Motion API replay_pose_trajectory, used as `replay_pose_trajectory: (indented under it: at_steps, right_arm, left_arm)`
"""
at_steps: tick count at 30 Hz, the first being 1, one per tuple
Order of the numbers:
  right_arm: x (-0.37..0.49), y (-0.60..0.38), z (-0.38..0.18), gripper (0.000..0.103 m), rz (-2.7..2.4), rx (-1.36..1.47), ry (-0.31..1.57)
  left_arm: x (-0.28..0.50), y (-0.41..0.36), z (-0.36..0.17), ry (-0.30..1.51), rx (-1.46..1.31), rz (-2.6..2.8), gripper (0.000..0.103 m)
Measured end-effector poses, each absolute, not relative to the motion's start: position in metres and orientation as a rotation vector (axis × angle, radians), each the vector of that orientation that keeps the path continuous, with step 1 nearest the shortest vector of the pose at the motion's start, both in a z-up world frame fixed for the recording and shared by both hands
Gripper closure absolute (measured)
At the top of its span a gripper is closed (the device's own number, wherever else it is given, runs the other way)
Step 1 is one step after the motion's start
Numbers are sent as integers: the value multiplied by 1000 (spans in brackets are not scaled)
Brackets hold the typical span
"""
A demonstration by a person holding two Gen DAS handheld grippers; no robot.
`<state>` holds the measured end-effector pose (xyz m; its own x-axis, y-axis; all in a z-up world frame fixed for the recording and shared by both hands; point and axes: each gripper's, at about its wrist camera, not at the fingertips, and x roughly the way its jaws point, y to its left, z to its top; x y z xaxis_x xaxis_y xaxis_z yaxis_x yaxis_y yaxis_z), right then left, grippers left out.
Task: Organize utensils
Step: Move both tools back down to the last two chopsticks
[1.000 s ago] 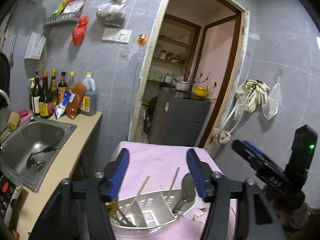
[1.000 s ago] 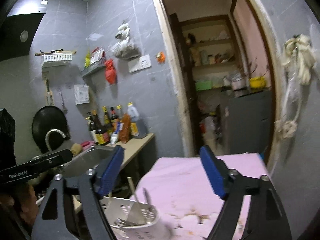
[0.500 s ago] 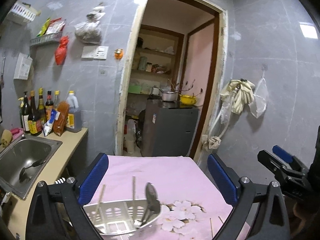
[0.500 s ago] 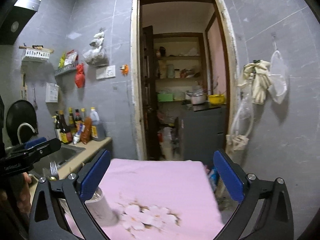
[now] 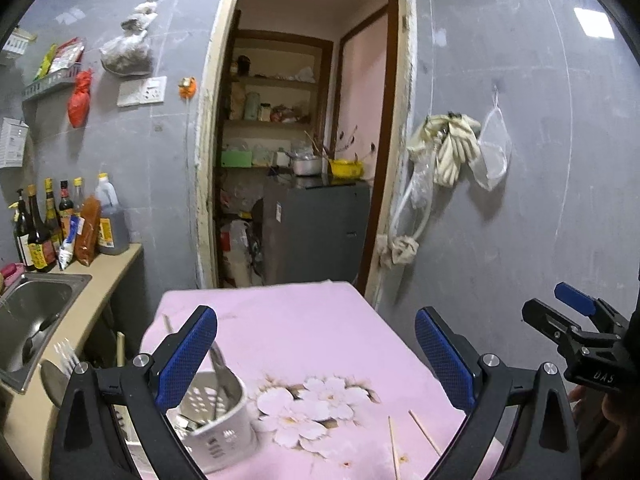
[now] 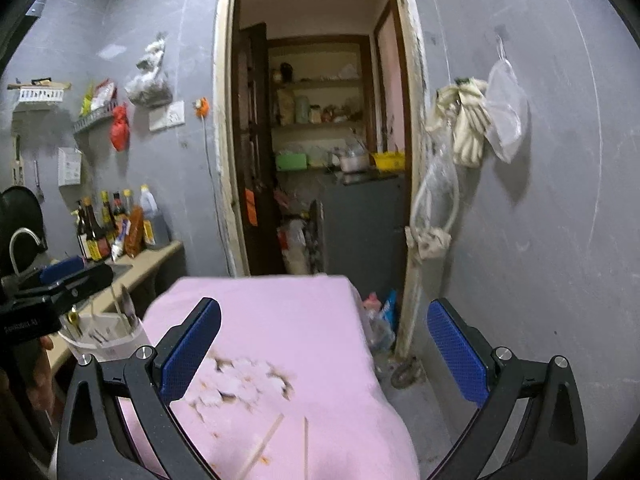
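Above the near edge of the pink flower-printed tablecloth [image 5: 304, 344], the left gripper [image 5: 316, 354] points slightly downward with its black jaws spread wide; they have just been opening, and nothing lies between the blue-padded fingers [image 5: 188, 356]. The white perforated plastic utensil holder [image 5: 218, 428] stands on the cloth just behind the left finger, at the table's left edge, with a metal spoon [image 5: 220, 364] and other cutlery upright inside it. Two thin wooden chopsticks [image 5: 424, 432] lie loose on the cloth near the right finger, beside the flower print. The right gripper [image 6: 324, 354] is held at a similar downward tilt over the same cloth, its jaws likewise spread wide after just opening and nothing between them; in the right wrist view the chopsticks [image 6: 266, 440] lie below the gap between its fingers. The two grippers are held side by side, well apart. Left of the table, a steel sink [image 5: 28, 316] is set into a beige counter carrying dark sauce bottles [image 5: 40, 232].
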<state>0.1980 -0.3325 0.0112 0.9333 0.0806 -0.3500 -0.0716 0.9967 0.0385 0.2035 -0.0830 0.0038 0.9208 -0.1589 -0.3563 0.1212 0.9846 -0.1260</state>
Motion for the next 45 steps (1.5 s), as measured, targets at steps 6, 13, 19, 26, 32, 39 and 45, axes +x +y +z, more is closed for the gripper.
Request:
replay_pose_trajectory:
  at_steps: [6,13,19,26,32,39,45]
  right_arm:
    - [206,-359,-30,2,56,33,458]
    - [217,-381,-81,2,85,44,580]
    - [226,-385,-121,2,153,48,657]
    - [234,-380,-164,3,264,34,781]
    - [234,-360,-187,30,370,13,862]
    - [233,-330,-192,47,429,-82,891]
    - [231,-325,-184,49,394,-196,897]
  left_arm:
    - [212,-109,-19,454,-87,-173,3]
    - [222,-132,-61,571,-64,-190,3]
    - [233,-144,-105,680,-60,-194,3]
    - [247,-158,-147,844,-65,-295,15]
    - [256,-164,-164,931,-84,-346,33]
    - [262,-172,-171,980,-81,-397,53]
    - [268,-175,-173,1002,-72,-393,57]
